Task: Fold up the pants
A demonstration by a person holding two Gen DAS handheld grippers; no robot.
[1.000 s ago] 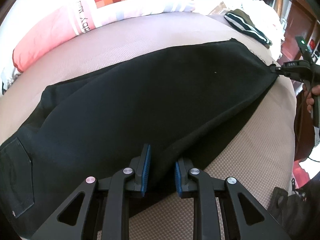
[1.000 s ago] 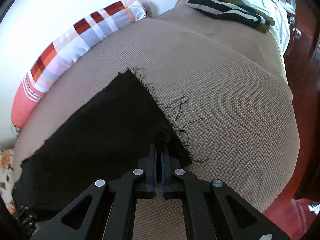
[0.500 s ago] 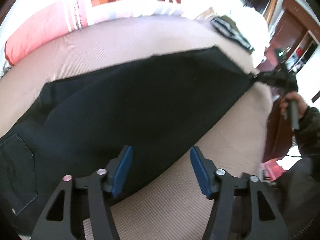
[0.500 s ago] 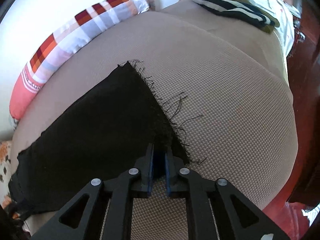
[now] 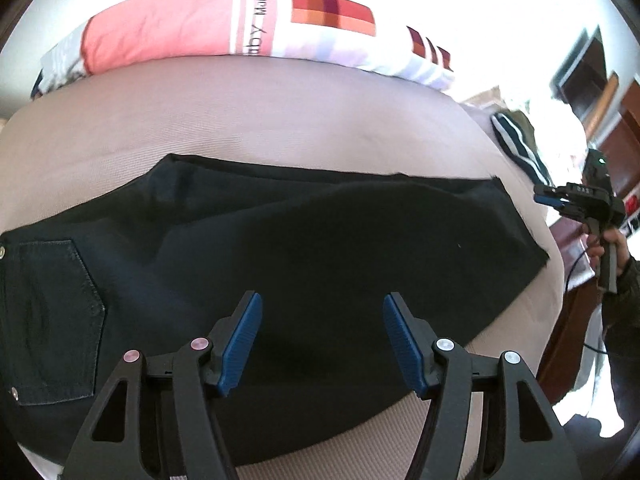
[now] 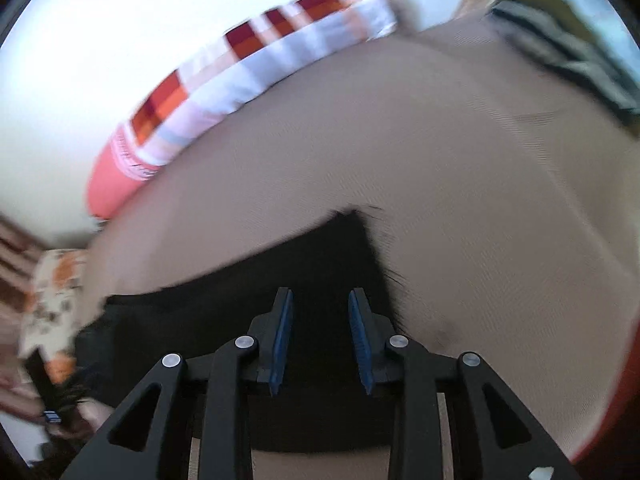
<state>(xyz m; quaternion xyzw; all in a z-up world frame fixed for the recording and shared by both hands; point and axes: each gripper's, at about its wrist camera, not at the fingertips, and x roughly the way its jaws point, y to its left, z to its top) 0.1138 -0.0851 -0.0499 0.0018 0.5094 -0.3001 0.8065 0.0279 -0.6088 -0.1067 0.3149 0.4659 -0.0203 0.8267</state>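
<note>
Black pants [image 5: 320, 264] lie lengthwise on our beige bed [image 5: 260, 120], waist left, hem right; our left gripper [image 5: 322, 344] hangs wide, empty. Right view, blurred: hem [image 6: 344, 256] below our right gripper [image 6: 320, 344], opening, gripping nothing; pillow [image 6: 256, 68] behind.

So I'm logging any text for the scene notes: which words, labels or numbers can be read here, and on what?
"Mund", cut off by glare: vertical print on the pillow.
"aby", its start unclear: same strip, lower down.
"DAS", small and uncertain: label on the right tongs.
Right wrist view: too blurred, nothing legible.
Black pants: no text visible.
</note>
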